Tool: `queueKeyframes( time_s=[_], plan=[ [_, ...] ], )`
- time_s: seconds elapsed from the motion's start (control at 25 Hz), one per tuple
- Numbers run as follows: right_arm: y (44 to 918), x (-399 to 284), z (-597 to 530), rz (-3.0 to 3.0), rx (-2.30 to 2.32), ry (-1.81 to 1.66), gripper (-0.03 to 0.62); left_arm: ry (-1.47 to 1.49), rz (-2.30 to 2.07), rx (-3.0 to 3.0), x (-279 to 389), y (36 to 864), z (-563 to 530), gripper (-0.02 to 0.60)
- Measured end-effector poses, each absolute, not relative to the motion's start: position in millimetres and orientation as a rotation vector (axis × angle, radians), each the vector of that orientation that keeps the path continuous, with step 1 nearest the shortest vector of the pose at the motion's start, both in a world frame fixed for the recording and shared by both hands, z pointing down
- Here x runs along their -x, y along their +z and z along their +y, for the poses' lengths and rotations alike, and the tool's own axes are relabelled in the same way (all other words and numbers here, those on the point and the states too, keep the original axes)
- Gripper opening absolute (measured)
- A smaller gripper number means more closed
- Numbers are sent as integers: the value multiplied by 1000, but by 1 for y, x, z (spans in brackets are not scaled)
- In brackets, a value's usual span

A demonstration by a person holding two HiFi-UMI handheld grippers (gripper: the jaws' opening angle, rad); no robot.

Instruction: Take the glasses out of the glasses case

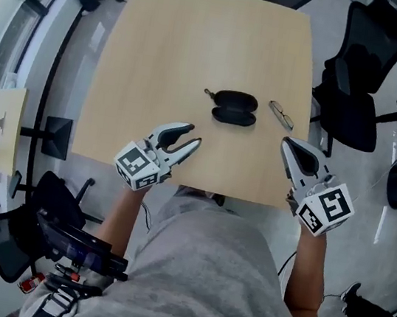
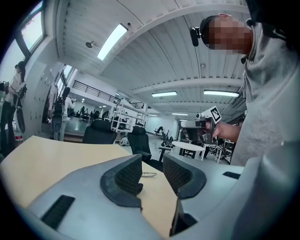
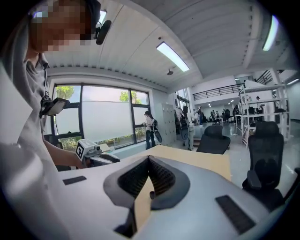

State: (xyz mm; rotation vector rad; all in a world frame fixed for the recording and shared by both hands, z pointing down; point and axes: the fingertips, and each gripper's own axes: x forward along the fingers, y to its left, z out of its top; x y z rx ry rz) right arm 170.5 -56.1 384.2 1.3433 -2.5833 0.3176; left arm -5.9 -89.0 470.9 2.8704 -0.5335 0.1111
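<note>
Since the glasses (image 1: 281, 115) lie bare on the worktop (image 1: 163, 51), just to the right of the black case (image 1: 235, 108) and apart from it, the job looks done. That would explain why both claws hang over the near edge, well short of either thing. The left claw (image 1: 195, 135) is spread with nothing in its gap. The right claw (image 1: 289, 144) is pressed together on nothing, its pads meeting at the tips in its own view. By my reading, neither needs to hold anything now.

From above I cannot tell whether the case is open or closed, as it reads as one dark oval. A small dark thing (image 1: 209, 93) at its left end is too small to name. The left gripper view catches only a thin wire sliver of the glasses past its pads, and the right gripper view shows neither glasses nor case.
</note>
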Motion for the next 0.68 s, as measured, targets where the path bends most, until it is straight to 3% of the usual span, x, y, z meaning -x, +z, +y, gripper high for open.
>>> queueKeyframes(
  time_s=[0.68],
  plan=[
    [363,-77,18,-2655,-1232,219,8,75,-632,-2939,81,427,-32,141]
  ],
)
